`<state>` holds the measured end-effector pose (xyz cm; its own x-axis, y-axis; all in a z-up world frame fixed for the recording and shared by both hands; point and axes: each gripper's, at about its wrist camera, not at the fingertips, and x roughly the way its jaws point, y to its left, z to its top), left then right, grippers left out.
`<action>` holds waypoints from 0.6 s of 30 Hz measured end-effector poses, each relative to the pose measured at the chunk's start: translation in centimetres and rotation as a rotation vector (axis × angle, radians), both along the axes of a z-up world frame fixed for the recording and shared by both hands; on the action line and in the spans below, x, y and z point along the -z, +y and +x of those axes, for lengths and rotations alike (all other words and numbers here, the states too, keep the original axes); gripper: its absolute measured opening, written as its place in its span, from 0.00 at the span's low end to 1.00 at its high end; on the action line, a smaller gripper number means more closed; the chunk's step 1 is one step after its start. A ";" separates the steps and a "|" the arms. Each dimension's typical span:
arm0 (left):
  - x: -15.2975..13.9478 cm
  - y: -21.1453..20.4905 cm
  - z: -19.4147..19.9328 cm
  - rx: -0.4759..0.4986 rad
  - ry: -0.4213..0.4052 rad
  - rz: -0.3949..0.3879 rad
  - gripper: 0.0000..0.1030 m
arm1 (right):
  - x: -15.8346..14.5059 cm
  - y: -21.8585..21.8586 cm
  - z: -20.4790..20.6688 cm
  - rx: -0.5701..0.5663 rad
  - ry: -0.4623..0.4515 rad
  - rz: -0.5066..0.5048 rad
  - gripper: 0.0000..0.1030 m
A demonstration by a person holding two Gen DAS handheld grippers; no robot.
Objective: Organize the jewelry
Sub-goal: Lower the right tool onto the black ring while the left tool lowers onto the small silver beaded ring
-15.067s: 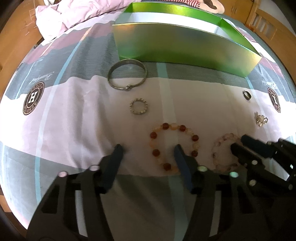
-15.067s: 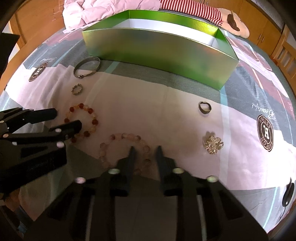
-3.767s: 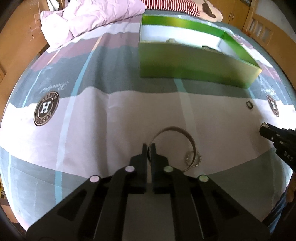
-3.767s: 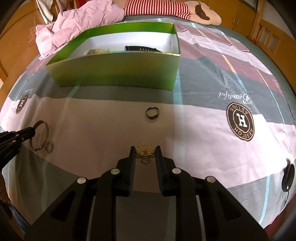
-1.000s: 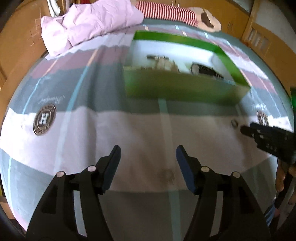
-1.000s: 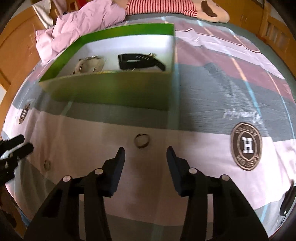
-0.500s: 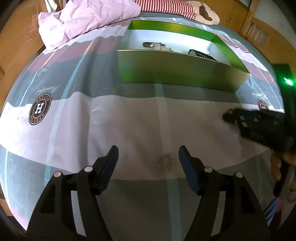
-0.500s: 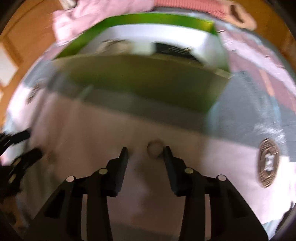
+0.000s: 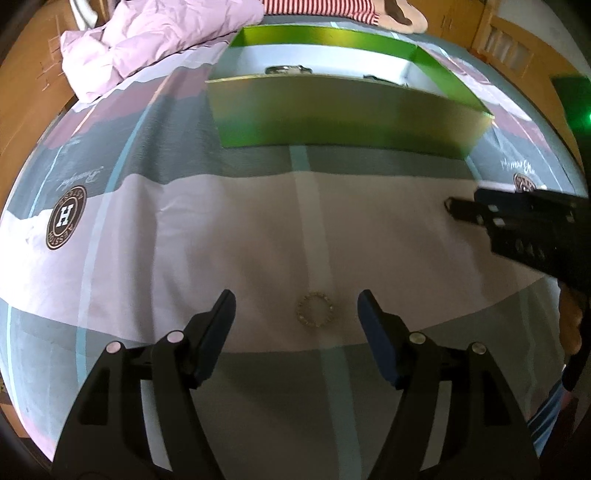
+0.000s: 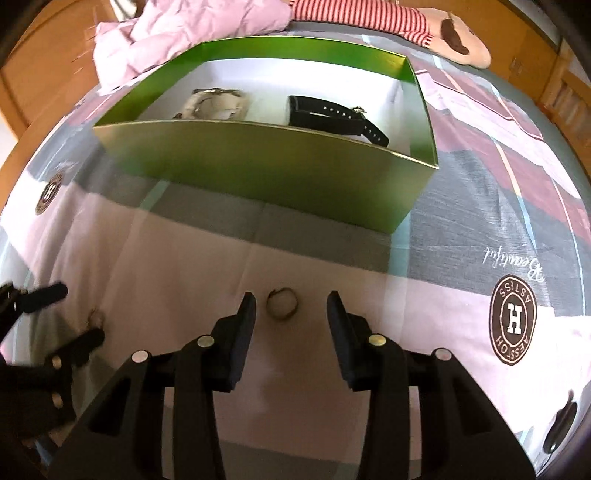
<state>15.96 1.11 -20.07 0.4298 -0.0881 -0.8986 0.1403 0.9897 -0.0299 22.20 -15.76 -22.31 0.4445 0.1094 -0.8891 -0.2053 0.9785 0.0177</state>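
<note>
Two black hand-held grippers hang over a bed covered by a pink, grey and white bedspread (image 10: 461,236) printed with round brown H emblems.

The left hand-held gripper (image 9: 296,309) points steeply down with its jaws wide apart and nothing clamped. A small beaded ring (image 9: 315,308) lies flat on the pale cloth between the two fingertips, nearer the right one and touching neither.

The right hand-held gripper (image 10: 291,309) also points steeply down. Its jaws have just been closing a little, yet they stand apart. A plain metal ring (image 10: 282,303) lies on the bedspread between them, closer to the left finger, and the pads do not press on it.

Farther away on the bed stands an open green box (image 10: 266,166) with a white inside. In it lie a pale watch or bracelet (image 10: 214,103) on the left and a black strap watch (image 10: 332,116) on the right, apart from each other.

At the far edge of the bed lie a crumpled pink quilt (image 10: 192,26) and a red-and-white striped soft toy (image 10: 362,13).
</note>
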 end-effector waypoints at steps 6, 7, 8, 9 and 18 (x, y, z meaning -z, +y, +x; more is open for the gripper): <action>0.9 1.0 0.6 -0.018 0.003 -0.016 0.33 | 0.6 0.7 0.3 0.002 0.004 -0.006 0.20; 0.9 1.1 0.7 -0.019 0.002 -0.013 0.27 | 0.6 0.7 0.2 0.001 0.001 -0.012 0.20; 0.9 1.2 0.8 -0.019 0.001 -0.011 0.25 | 0.5 0.8 0.1 -0.001 -0.005 -0.027 0.19; 0.9 1.4 0.9 -0.020 0.002 -0.011 0.21 | 0.5 0.8 0.0 -0.005 -0.006 -0.029 0.19; 0.0 1.5 1.6 -0.003 -0.008 -0.047 0.34 | 0.5 0.1 -5.2 -0.044 0.034 -0.067 0.19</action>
<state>17.57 2.57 -20.08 0.4374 -0.1284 -0.8900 0.1377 0.9876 -0.0748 16.99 -15.69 -22.79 0.4102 0.0673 -0.9095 -0.2481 0.9679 -0.0403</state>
